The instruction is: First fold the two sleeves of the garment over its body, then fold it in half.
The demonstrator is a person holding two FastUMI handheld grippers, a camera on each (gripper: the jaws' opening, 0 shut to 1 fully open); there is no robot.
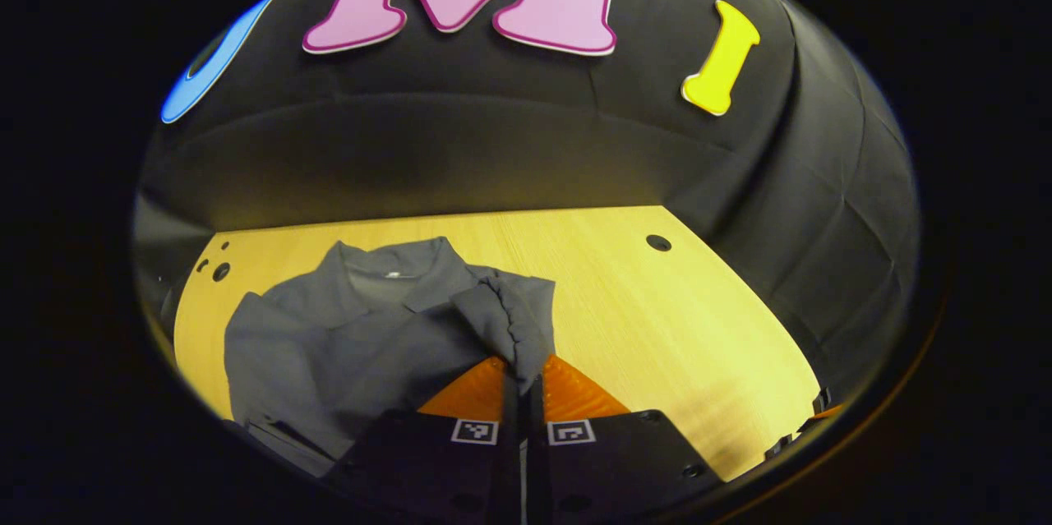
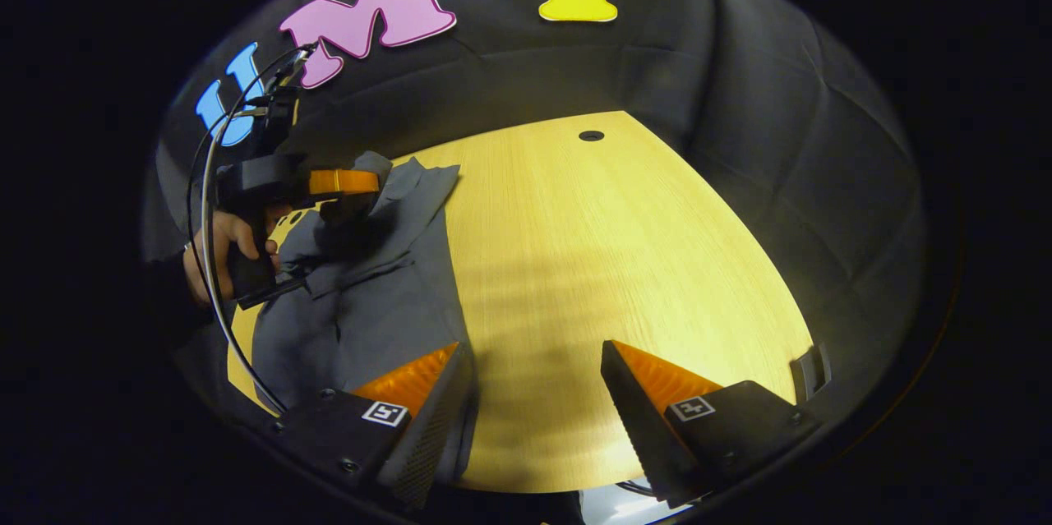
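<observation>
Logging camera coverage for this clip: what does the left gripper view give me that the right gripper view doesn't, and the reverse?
Left gripper view: the garment's collar seen head-on, and the left gripper shut on a bunched sleeve.

Right gripper view: the right gripper open above the table, and, farther off, the hand that holds the left gripper over the cloth.

Both: the grey garment lying on the wooden table.
</observation>
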